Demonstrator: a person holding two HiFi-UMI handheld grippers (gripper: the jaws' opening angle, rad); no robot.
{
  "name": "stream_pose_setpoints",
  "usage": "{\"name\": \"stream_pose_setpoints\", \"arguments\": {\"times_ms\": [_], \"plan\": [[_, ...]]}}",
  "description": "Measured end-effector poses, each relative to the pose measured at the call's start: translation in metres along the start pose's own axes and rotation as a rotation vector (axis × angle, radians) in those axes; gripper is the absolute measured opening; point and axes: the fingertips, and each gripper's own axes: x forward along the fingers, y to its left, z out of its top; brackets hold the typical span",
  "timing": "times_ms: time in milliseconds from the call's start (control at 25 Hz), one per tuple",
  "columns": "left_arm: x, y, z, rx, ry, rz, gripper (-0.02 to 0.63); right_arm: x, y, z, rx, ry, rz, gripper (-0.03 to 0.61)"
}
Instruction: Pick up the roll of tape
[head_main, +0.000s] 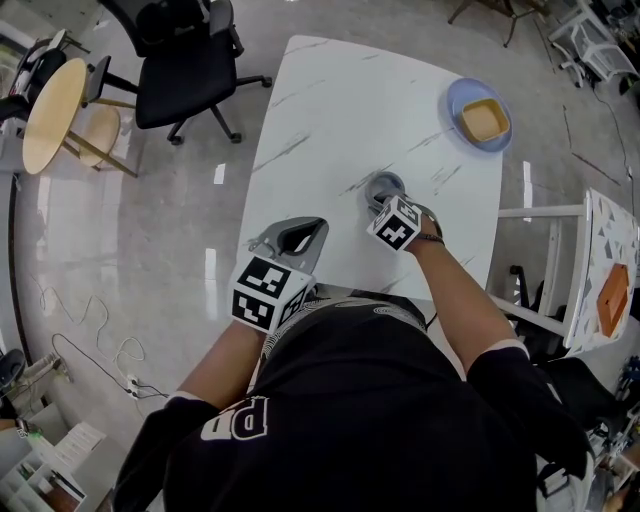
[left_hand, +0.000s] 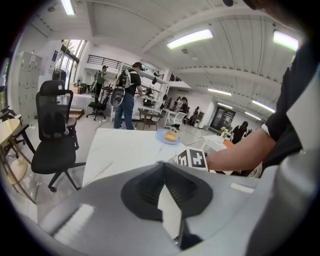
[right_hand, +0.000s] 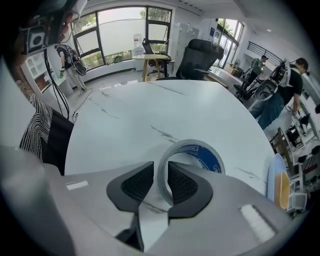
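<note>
The white marbled table (head_main: 340, 100) carries everything. The left gripper (left_hand: 162, 167) hangs over the table's near edge with its jaws closed tip to tip on nothing. The right gripper (right_hand: 160, 185) reaches down over the table's near half, its jaws narrow and straddling 1 wall of the roll of tape (right_hand: 202, 152), 1 pad outside the ring and 1 over its hole, seemingly pinching it. A blue plate (head_main: 458, 130) sits at the table's far right corner, well apart. The roll lies flat near the table's middle. It is probably light and stiff, with a smooth outer face that could slip. That wall looks the best hold, pinched squarely so the ring does not swing.
</note>
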Motion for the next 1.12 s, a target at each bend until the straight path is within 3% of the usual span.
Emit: {"name": "stream_pose_setpoints", "arguments": {"times_ms": [520, 1120], "plan": [[0.001, 0.005, -0.003, -0.017, -0.004, 0.011, 0.058, 0.007, 0.0, -0.007, -0.034, 0.065, 0.017, 0.064], [-0.002, 0.002, 0.004, -0.007, -0.015, 0.015, 0.058, 0.007, 0.0, -0.007, -0.045, 0.066, 0.023, 0.058]]}}
